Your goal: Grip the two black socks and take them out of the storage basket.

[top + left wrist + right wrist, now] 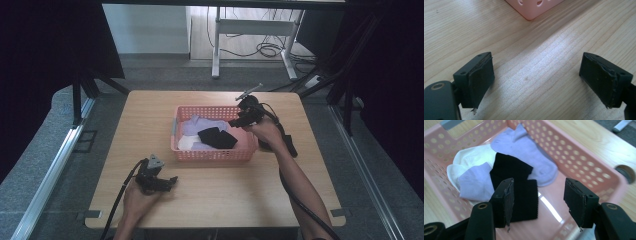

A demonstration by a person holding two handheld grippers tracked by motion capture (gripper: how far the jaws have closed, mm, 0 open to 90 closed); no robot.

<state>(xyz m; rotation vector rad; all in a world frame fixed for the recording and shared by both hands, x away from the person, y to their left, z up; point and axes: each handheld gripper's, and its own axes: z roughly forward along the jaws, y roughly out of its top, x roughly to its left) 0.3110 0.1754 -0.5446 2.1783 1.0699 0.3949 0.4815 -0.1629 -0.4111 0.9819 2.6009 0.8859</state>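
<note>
— Tools first: how do they stand?

— My right tool hangs over the right end of the pink basket, its jaws spread wide with nothing between them. In the right gripper view the gap between the jaws looks down on the basket floor, with a black sock directly under and just beyond my left-hand jaw.

— And the other one?

— My left tool sits low on the bench, held in my left hand, jaws wide apart and empty. In the left gripper view only bare wood grain lies between them, and one corner of the basket shows ahead, apart from the jaws.

— What lies past the black sock?

— Beyond it, from my right tool, a lilac sock runs toward the far wall of the basket. To the side of the black one lies a second lilac piece, overlapping a white sock. All of them rest inside the basket, touching one another in a loose heap.

— Where is the basket relative to both tools?

— Under my right tool and ahead of my left, near the middle of the bench. My right hand is above its right rim.
</note>
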